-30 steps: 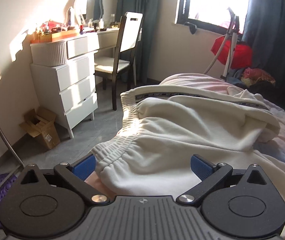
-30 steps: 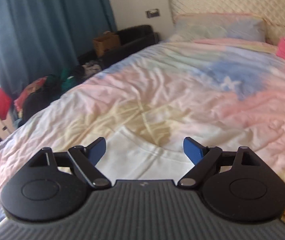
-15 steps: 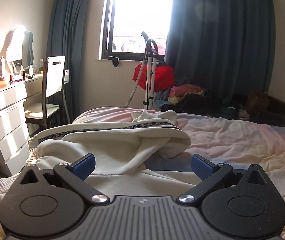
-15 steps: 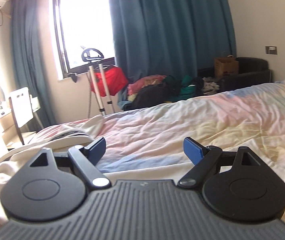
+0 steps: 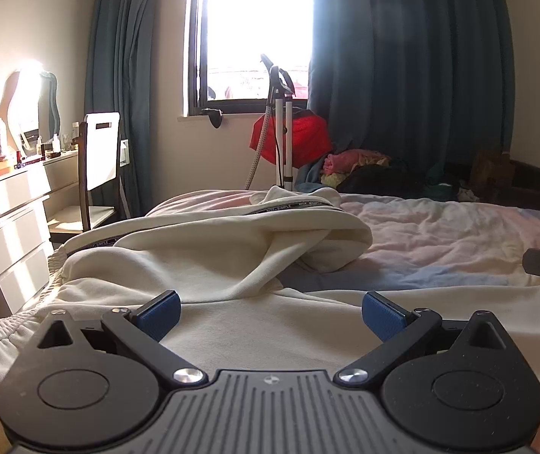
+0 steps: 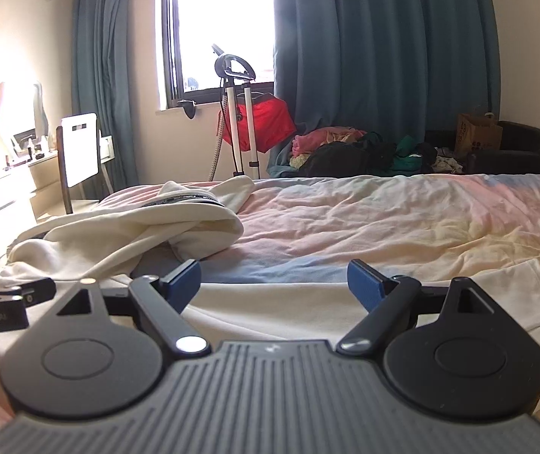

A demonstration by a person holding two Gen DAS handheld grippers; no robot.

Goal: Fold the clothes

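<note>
A cream sweatshirt (image 5: 209, 249) with a dark lettered stripe lies crumpled on the bed (image 5: 440, 234), its ribbed hem at the near left edge. My left gripper (image 5: 270, 314) hovers open just over its flat near part, nothing between the blue pads. From the right wrist view the same sweatshirt (image 6: 148, 234) is bunched at the left and its flat part (image 6: 288, 310) runs under my right gripper (image 6: 273, 282), which is open and empty. Part of the left gripper (image 6: 1, 295) shows at that view's left edge.
A pastel duvet (image 6: 402, 227) covers the bed. Beyond it stand a garment steamer (image 5: 281, 128) with a red cloth, a pile of clothes (image 6: 345, 151) and a dark sofa (image 6: 515, 151) under the curtains. A chair (image 5: 99, 166) and white dresser (image 5: 8, 227) stand at left.
Both wrist views have swung round from the dresser side and the headboard side to face the window. Both grippers stayed open and now sit low over the sweatshirt.
</note>
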